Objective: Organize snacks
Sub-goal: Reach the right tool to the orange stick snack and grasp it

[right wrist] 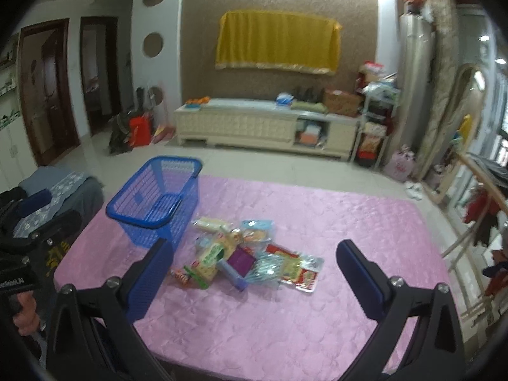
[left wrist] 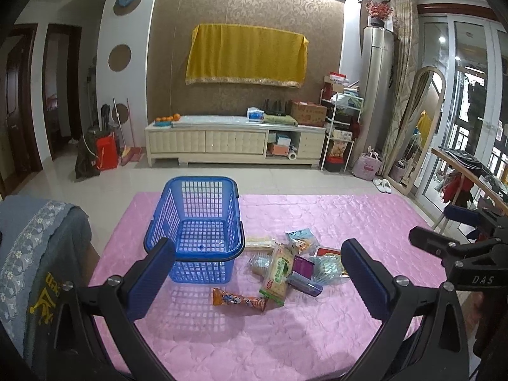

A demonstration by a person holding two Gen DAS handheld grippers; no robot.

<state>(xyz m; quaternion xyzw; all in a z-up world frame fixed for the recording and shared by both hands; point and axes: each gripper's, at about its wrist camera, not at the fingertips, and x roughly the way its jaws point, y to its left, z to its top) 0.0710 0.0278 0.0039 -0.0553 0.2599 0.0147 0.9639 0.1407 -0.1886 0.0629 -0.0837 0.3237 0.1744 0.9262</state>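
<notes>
Right gripper body [left wrist: 482,277]: white letters "DAS", at the right edge of the left wrist view.
Green snack packet [left wrist: 279,270]: printed characters, too small to read.
Dark cloth with yellow print [left wrist: 44,298]: left of the left gripper, print not legible.
Left gripper handle label [right wrist: 12,282]: white text, cut off, unreadable.

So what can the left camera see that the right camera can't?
Only the left wrist view shows the right tool at its right edge, and the orange-wrapped snack whole. Only the right wrist view shows the left tool's body at its left edge and the red-and-yellow packet uncovered. Both show the empty blue basket beside the snack pile on the pink cloth, and open tools holding nothing.
</notes>
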